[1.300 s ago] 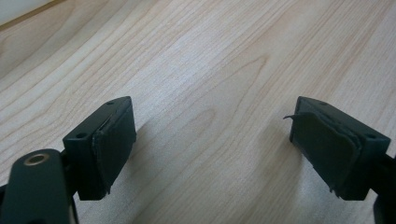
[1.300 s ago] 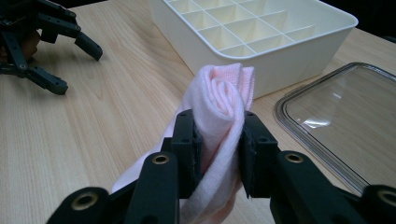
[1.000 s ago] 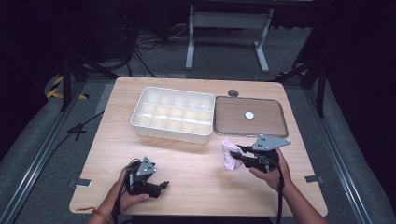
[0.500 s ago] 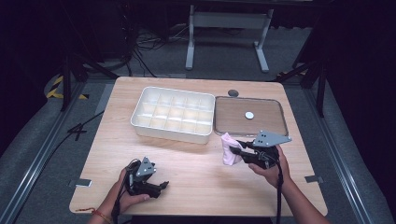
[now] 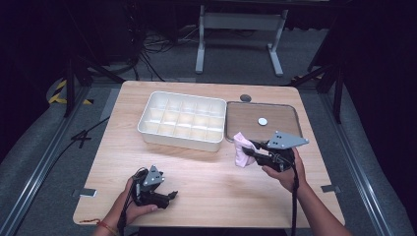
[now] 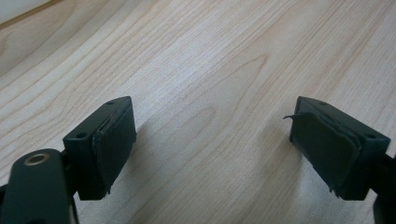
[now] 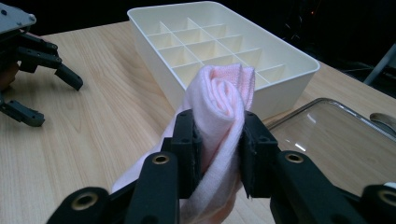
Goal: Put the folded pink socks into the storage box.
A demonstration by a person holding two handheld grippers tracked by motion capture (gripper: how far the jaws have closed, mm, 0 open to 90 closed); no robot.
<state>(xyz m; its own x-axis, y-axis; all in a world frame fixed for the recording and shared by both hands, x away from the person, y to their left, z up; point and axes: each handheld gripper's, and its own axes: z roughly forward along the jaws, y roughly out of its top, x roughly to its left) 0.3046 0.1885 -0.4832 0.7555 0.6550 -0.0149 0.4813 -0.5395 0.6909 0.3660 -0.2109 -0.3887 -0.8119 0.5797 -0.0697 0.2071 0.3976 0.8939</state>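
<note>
A rolled pink cloth (image 7: 219,112) is pinched between the two black jaws of my right gripper (image 7: 218,154), which is shut on it. In the high view the pink cloth (image 5: 240,149) hangs just above the table, right of centre, in front of the white divided tray (image 5: 183,121). My right gripper (image 5: 252,151) points left toward the table's middle. Near the front left edge my left gripper (image 5: 169,196) rests in a hand, jaws open. The left gripper view shows its wide-apart pads (image 6: 112,144) over bare wood, nothing between them.
A clear flat lid (image 5: 261,120) with a white round knob lies right of the tray. A small dark disc (image 5: 245,98) sits near the table's far edge. The wooden table (image 5: 196,167) has bare room between the two hands. A frame stand stands behind the table.
My right gripper with the pink cloth has shifted slightly up and toward the tray. The left gripper has stayed where it was.
</note>
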